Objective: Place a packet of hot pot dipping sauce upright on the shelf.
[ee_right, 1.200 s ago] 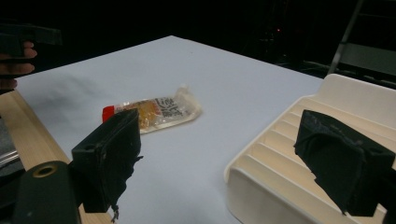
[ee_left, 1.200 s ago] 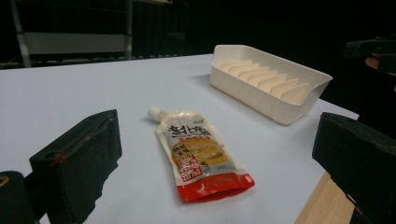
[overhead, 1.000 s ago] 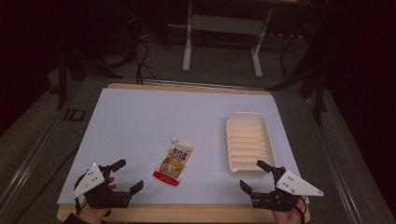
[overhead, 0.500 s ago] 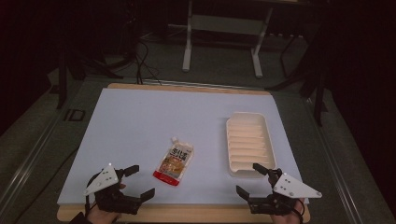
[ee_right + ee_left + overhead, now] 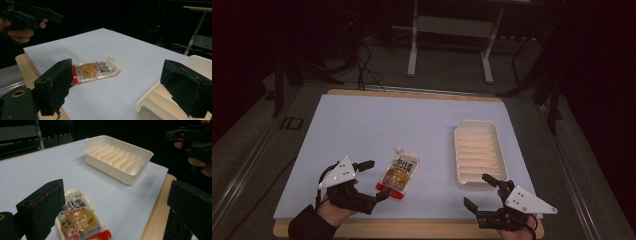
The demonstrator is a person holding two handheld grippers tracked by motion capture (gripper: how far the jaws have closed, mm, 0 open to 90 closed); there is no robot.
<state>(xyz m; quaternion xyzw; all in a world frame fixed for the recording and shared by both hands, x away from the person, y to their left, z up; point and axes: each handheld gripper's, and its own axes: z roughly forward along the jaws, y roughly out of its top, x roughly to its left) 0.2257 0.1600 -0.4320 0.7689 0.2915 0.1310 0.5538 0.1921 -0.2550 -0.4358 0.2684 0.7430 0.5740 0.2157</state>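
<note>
A food sachet (image 5: 399, 172) with an orange picture and a red bottom edge lies flat on the white sheet, near the front. My left gripper (image 5: 377, 179) is open just left of the sachet, one jaw by its lower corner and not touching it. In the left gripper view the sachet (image 5: 80, 220) lies between the jaws of the left gripper (image 5: 115, 195), closer to the left jaw. A cream ribbed tray (image 5: 478, 154) stands empty at the right. My right gripper (image 5: 477, 190) is open just in front of the tray's near end. From the right gripper (image 5: 117, 82), the sachet (image 5: 96, 70) lies ahead.
The white sheet (image 5: 412, 120) covers a wooden table whose edge (image 5: 412, 229) runs along the front. The tray (image 5: 117, 157) stands beyond the sachet, and its corner (image 5: 155, 100) sits close to my right jaw. A metal stand (image 5: 452, 30) is on the dark floor behind.
My left gripper has moved right and forward, up to the sachet's left side. The right gripper has barely shifted. Sachet and tray stay put.
</note>
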